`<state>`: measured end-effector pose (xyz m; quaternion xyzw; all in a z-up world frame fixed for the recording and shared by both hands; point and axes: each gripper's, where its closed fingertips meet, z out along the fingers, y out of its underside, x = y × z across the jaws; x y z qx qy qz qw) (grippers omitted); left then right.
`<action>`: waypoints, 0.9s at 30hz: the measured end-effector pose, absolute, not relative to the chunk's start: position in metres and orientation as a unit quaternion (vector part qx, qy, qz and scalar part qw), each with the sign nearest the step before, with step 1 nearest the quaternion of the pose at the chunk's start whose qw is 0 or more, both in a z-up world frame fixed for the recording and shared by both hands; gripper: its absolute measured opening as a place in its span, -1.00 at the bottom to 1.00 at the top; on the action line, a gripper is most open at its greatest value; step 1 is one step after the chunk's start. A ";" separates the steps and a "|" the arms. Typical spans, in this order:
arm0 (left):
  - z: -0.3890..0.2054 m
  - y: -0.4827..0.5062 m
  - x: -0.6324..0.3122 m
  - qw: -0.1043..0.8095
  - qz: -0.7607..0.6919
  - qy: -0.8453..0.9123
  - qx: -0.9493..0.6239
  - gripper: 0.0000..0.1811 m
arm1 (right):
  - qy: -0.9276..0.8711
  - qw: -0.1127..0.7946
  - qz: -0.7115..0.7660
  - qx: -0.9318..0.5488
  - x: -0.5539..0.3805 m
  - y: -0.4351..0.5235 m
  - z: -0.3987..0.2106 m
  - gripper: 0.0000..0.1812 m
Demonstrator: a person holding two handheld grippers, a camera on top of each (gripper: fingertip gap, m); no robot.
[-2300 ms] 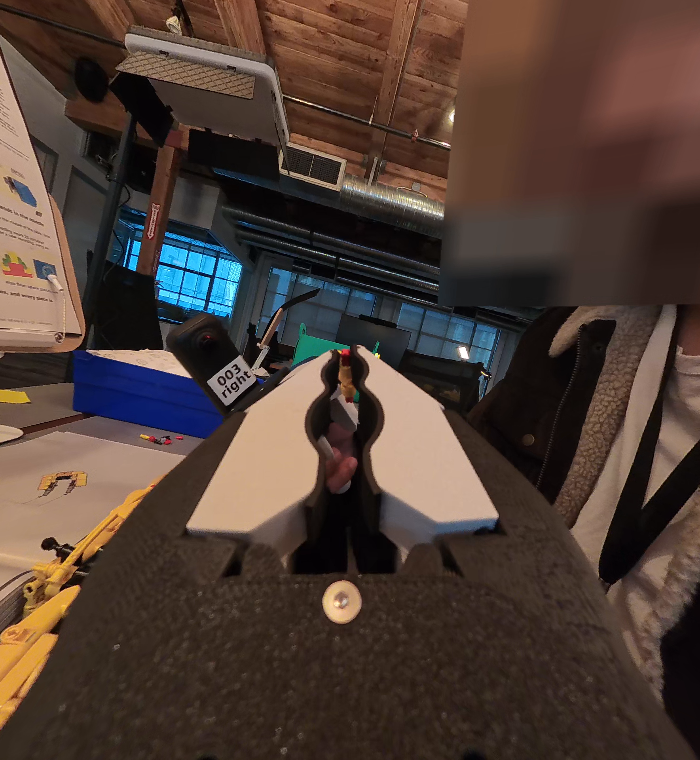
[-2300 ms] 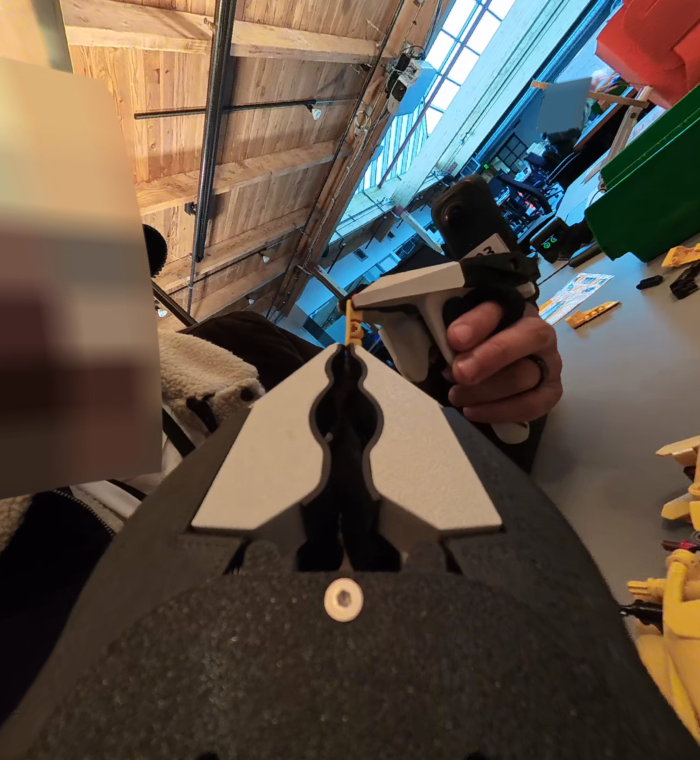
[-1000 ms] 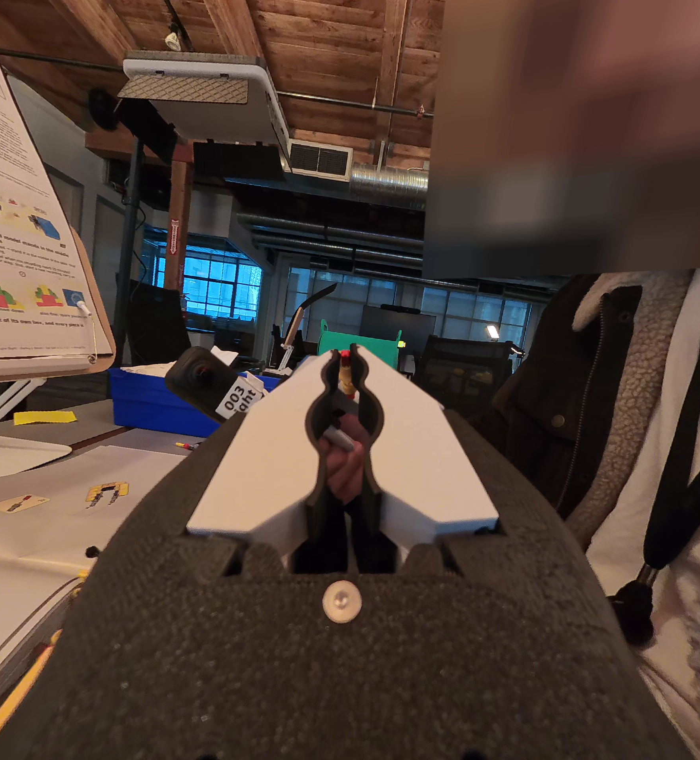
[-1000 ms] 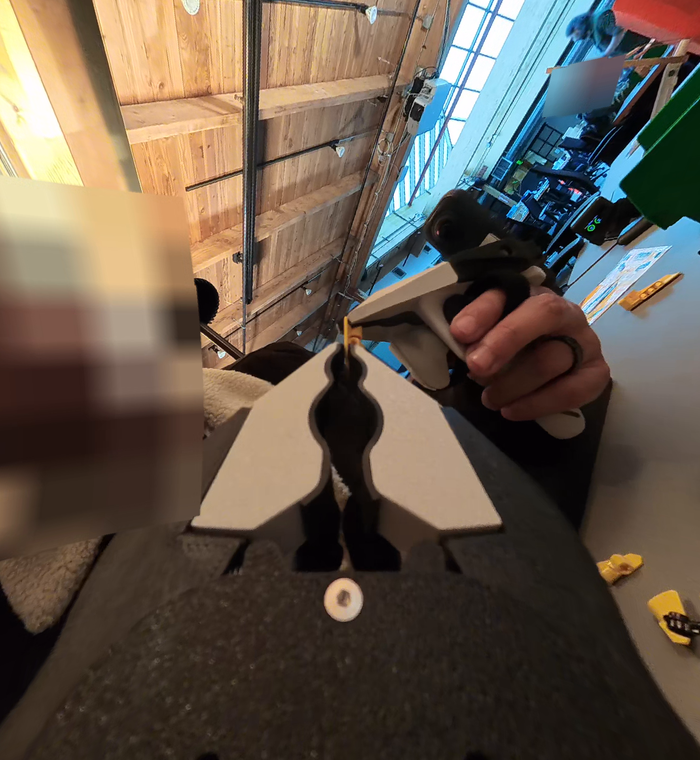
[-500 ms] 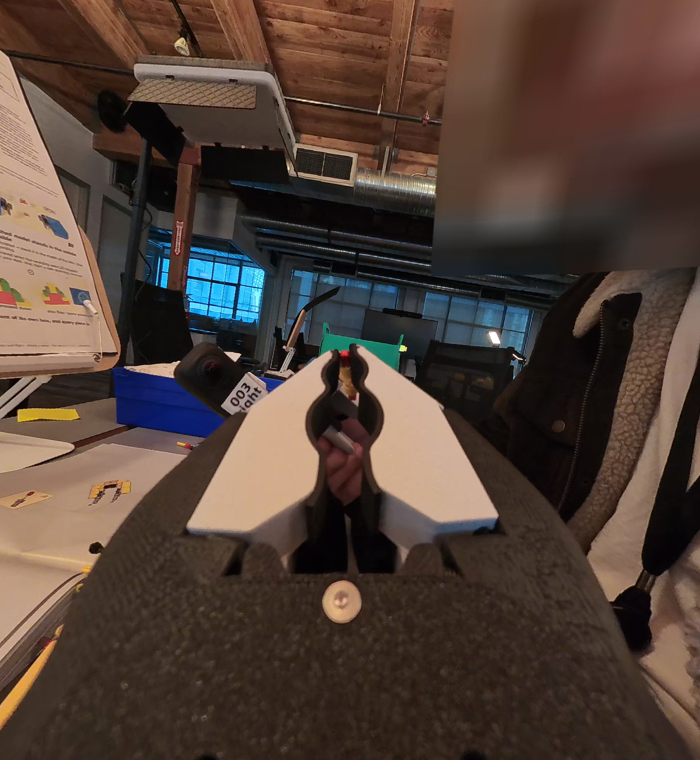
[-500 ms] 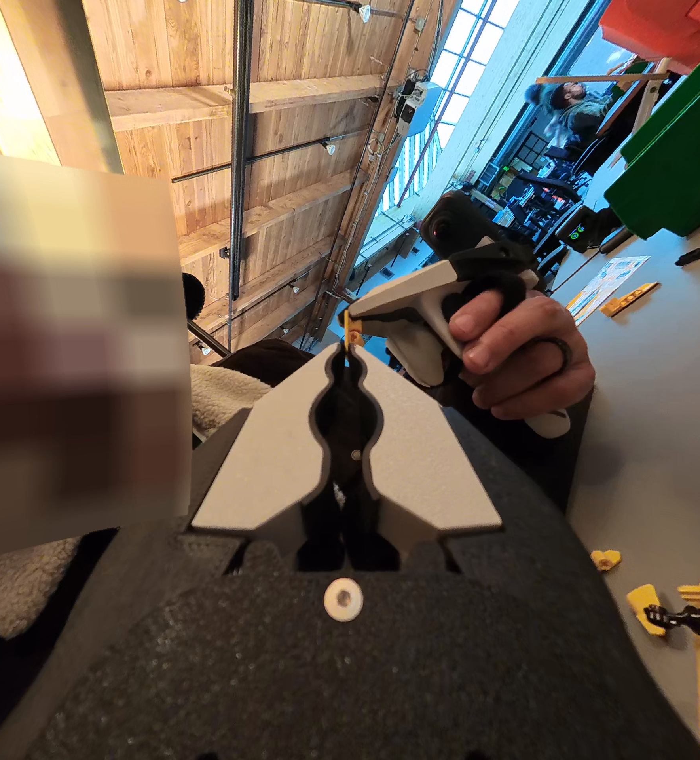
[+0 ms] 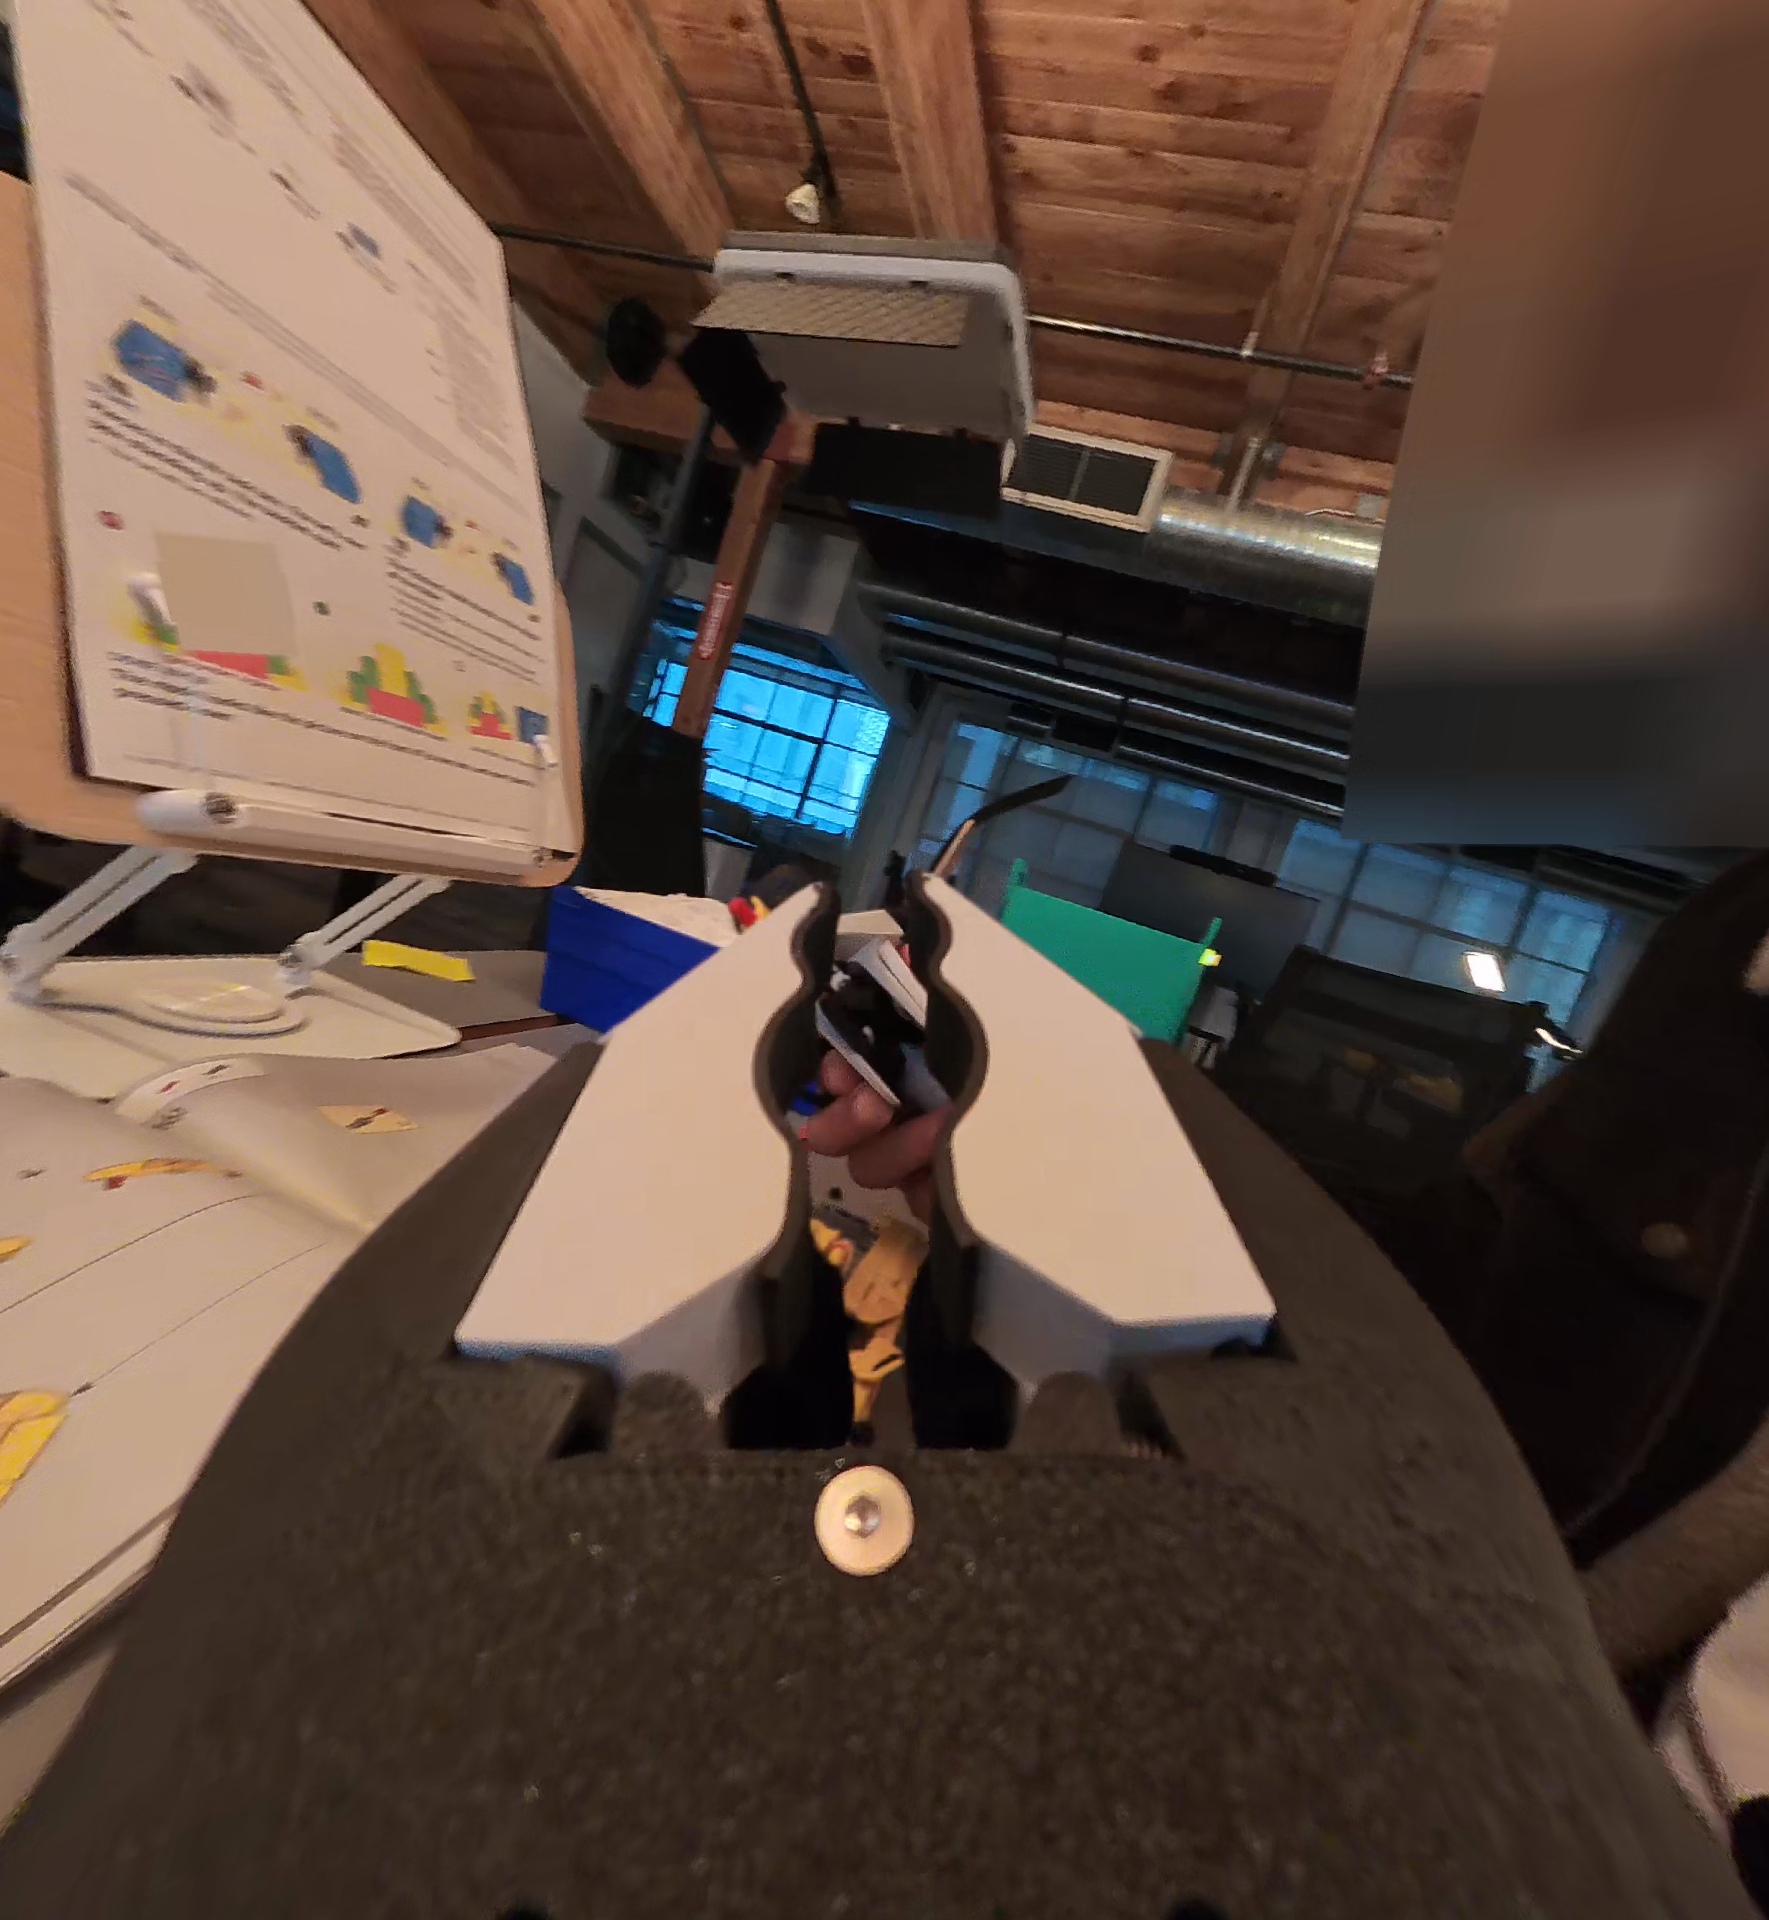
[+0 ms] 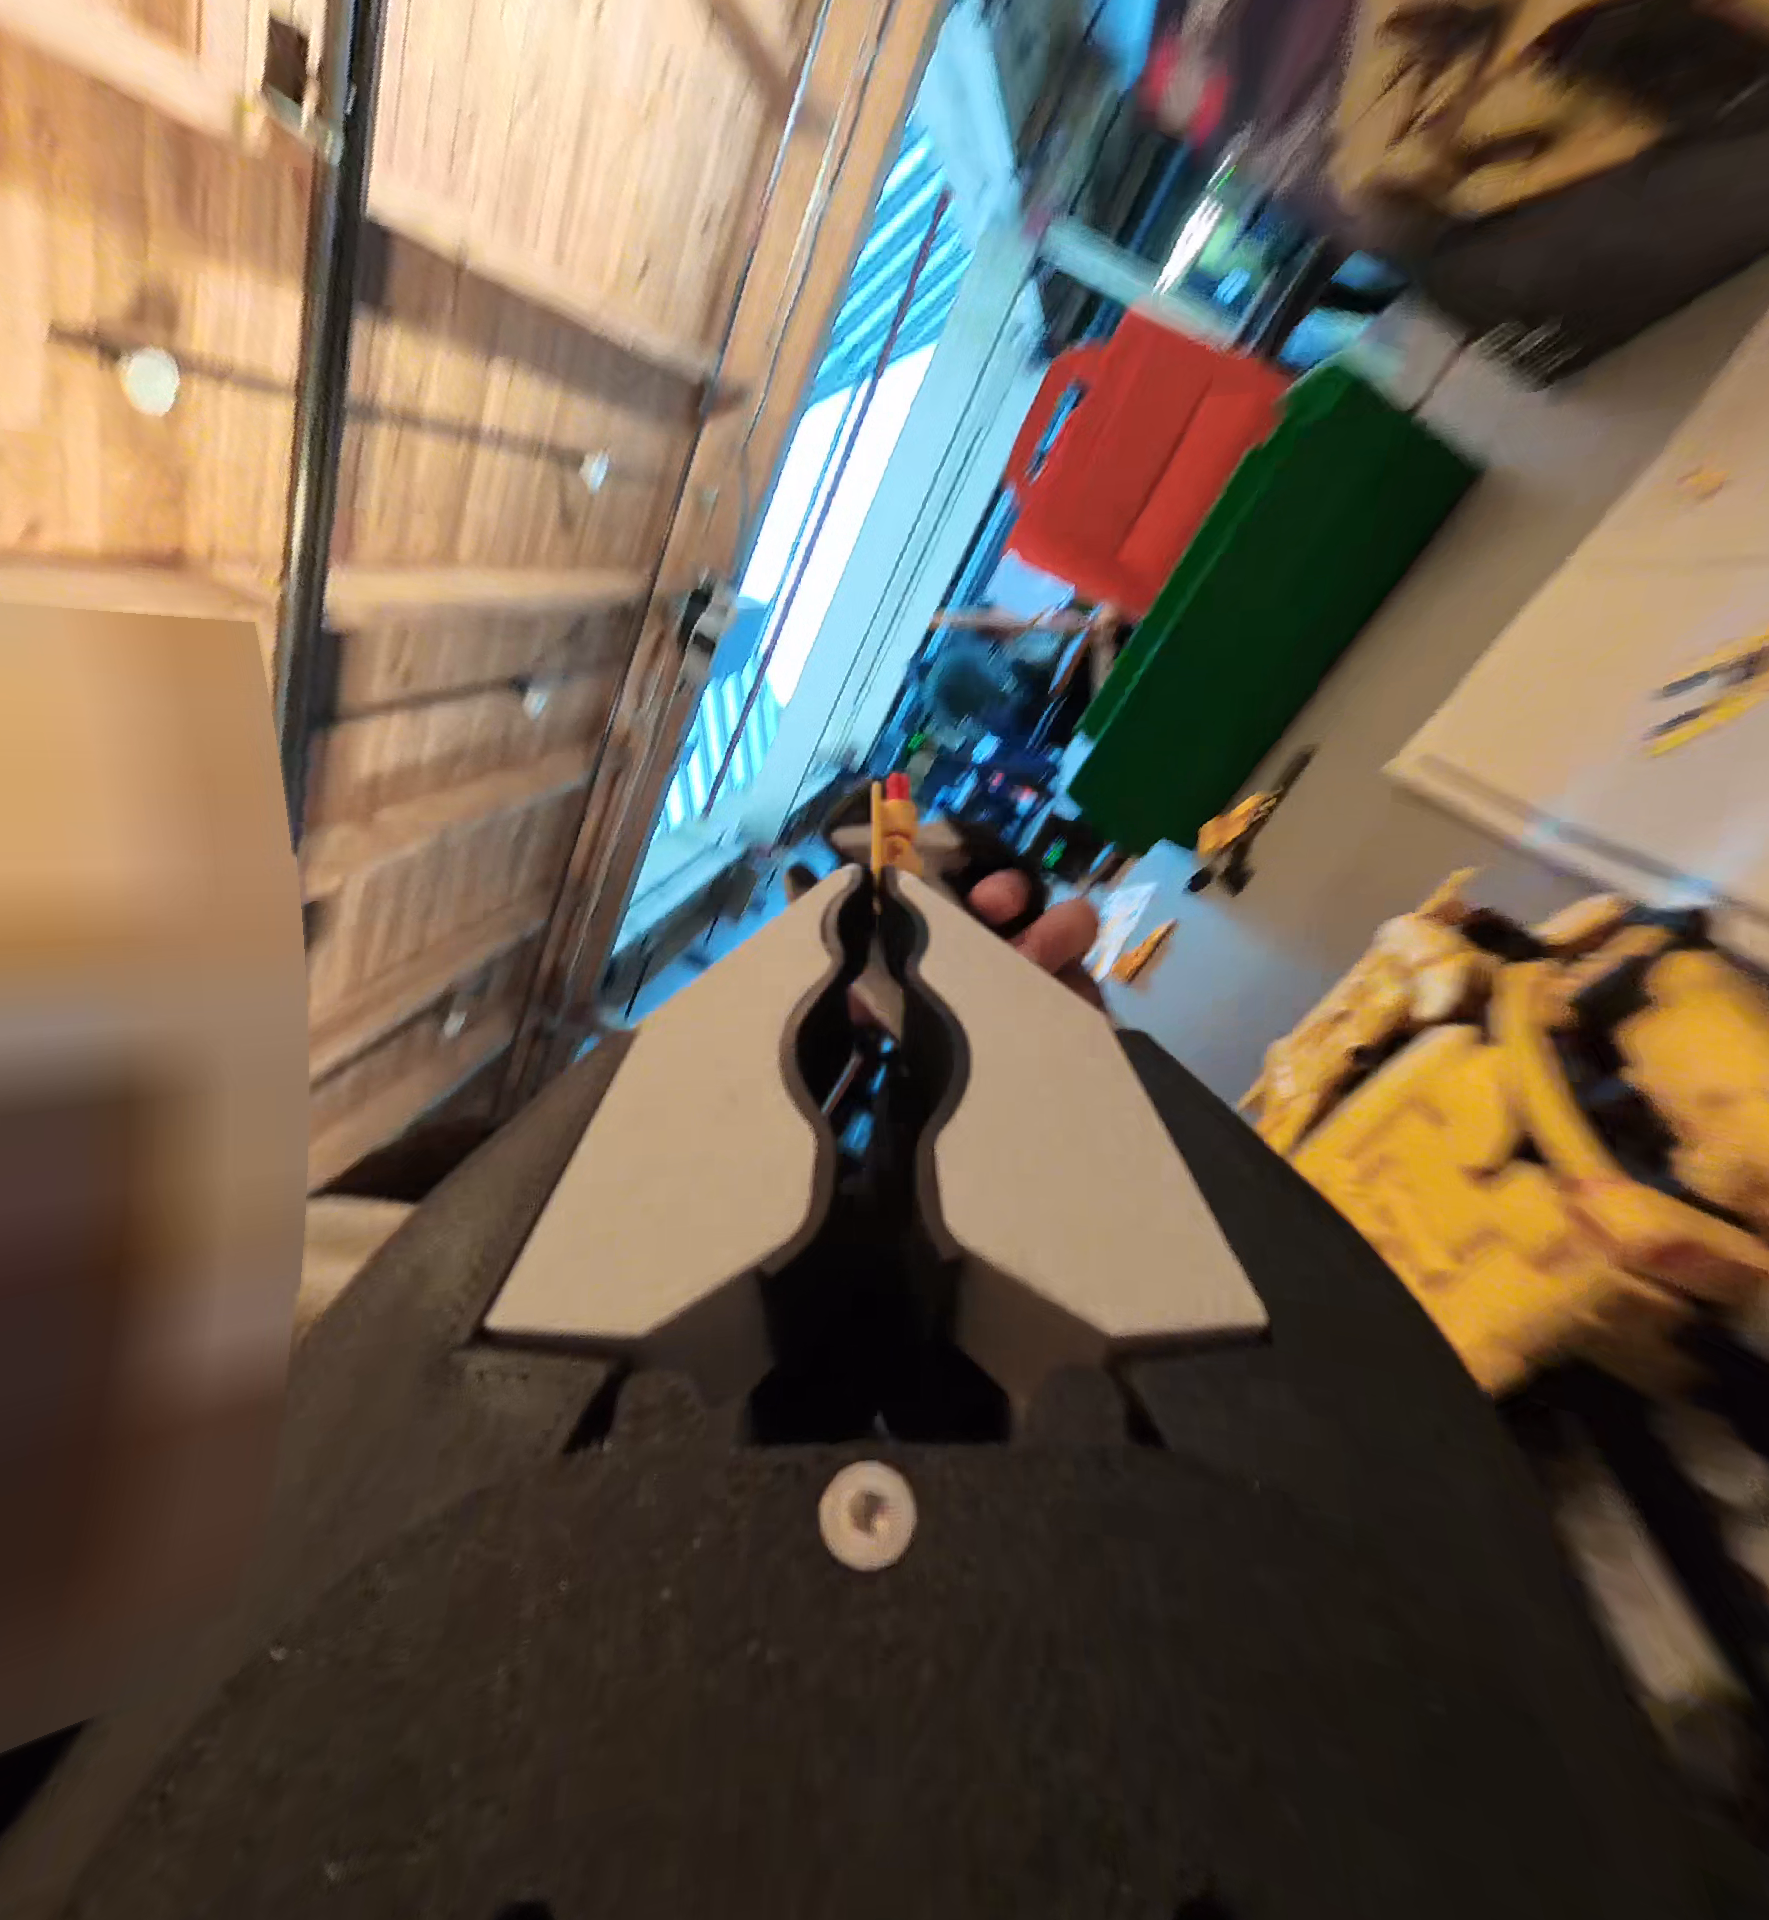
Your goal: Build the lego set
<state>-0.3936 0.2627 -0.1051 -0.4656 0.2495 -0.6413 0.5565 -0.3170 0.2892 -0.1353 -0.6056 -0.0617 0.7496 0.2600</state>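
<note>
Right tool (image 8: 882,883) is pinching a small yellow lego piece (image 8: 888,826), probably w/ red tip; left tool (image 7: 867,902) is sitting slightly spread, holding nothing.

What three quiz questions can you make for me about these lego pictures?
1. True or false: the left gripper is open and grips nothing.
2. What colour is the small piece pinched in the right gripper? A: blue. B: yellow with a red tip. C: green.
3. Fill in: the half-built model on the table beside the right gripper is mostly ____.

Key: 1 true; 2 B; 3 yellow.
</note>
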 end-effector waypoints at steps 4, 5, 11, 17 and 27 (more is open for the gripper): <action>-0.110 0.274 -0.398 0.568 -0.625 0.231 -0.484 -0.90 | -0.027 0.290 0.691 -0.661 -0.293 0.311 -0.159 -0.99; -0.110 0.275 -0.399 0.565 -0.626 0.228 -0.487 -0.92 | -0.028 0.291 0.690 -0.662 -0.293 0.311 -0.159 -0.99; -0.119 0.287 -0.400 0.543 -0.628 0.202 -0.519 -0.93 | -0.127 0.227 0.650 -0.714 -0.314 0.285 -0.175 -0.99; -0.133 0.285 -0.400 0.502 -0.608 0.226 -0.572 -0.96 | -0.340 0.091 0.512 -0.783 -0.318 0.181 -0.227 -1.00; -0.247 0.217 -0.402 0.345 -0.314 0.515 -0.719 -0.83 | -0.337 0.080 0.449 -0.824 -0.306 0.148 -0.287 -0.99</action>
